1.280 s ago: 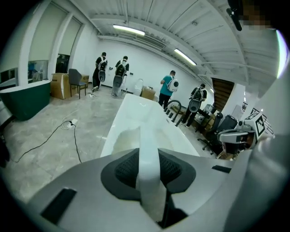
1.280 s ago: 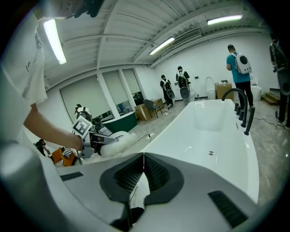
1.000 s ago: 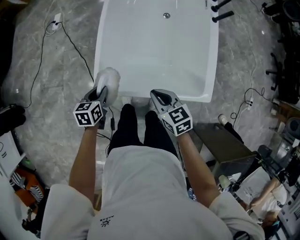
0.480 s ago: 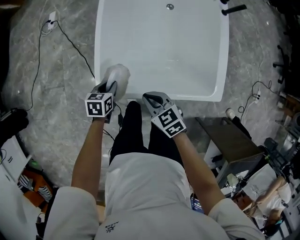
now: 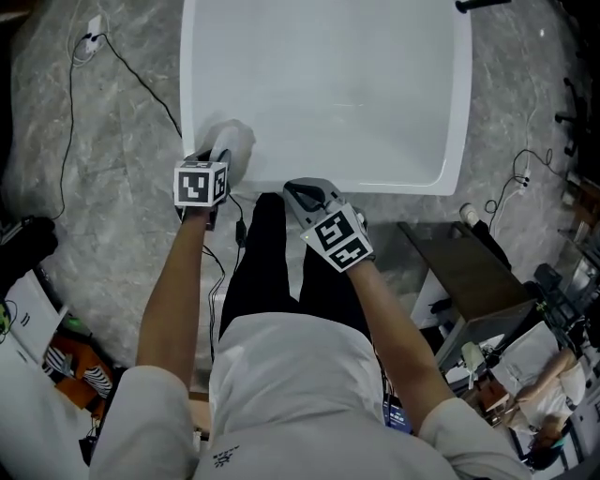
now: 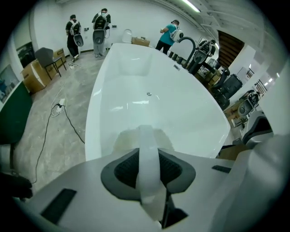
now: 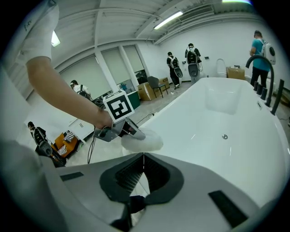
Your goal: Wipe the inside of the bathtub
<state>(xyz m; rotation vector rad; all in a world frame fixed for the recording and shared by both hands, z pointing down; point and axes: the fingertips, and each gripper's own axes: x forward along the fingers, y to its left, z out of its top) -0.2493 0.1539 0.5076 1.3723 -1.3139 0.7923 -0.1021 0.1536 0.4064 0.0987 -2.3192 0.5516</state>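
Note:
The white bathtub (image 5: 456, 112) fills the top of the head view, seen from its near end. My left gripper (image 5: 217, 163) is shut on the strap of a fluffy white wiping pad (image 5: 232, 142). The pad rests at the tub's near left corner, over the rim. In the left gripper view the strap (image 6: 148, 156) runs between the shut jaws, and the pad (image 6: 129, 137) lies just ahead on the tub (image 6: 93, 131). My right gripper (image 5: 302, 188) hovers just short of the near rim, shut with nothing in it. In the right gripper view the left gripper (image 7: 118, 128) and the pad (image 7: 143, 141) show beside the tub (image 7: 217, 118).
A black cable (image 5: 122, 70) runs over the marble floor left of the tub to a power strip (image 5: 88, 42). A dark table (image 5: 459, 272) stands at the right. A black faucet (image 5: 483, 5) is at the tub's far right. People stand far beyond the tub (image 6: 99, 27).
The tub has come closer and lower in the head view. Both grippers sit nearer its near rim, and the left one has carried the pad onto the near left corner.

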